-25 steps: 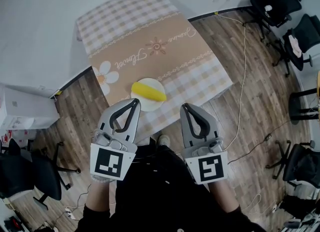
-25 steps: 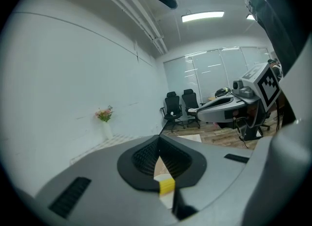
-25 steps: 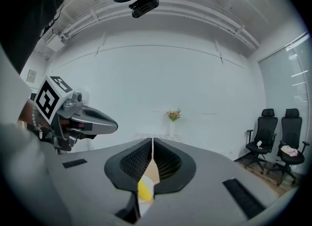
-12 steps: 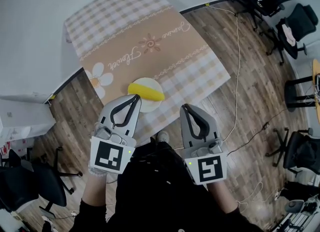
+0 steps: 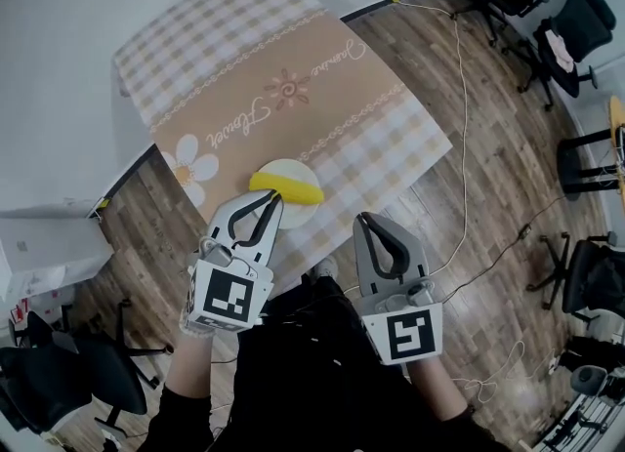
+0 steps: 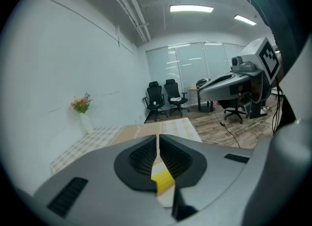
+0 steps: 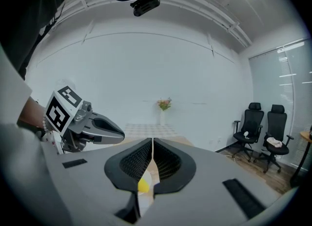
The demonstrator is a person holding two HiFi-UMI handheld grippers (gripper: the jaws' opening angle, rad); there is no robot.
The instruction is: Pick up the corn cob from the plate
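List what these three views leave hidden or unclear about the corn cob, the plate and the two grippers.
1. Left gripper view: the left gripper, jaws shut, hides all but a yellow sliver of the corn cob.
2. Right gripper view: the right gripper hides the corn cob except a yellow speck.
3. Head view: the left gripper tip overlaps the near rim of the plate; contact cannot be told.

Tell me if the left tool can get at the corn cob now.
Probably yes: the left tool hangs close to the corn cob on the plate, nothing between them. Its jaws are shut, so they must open first.
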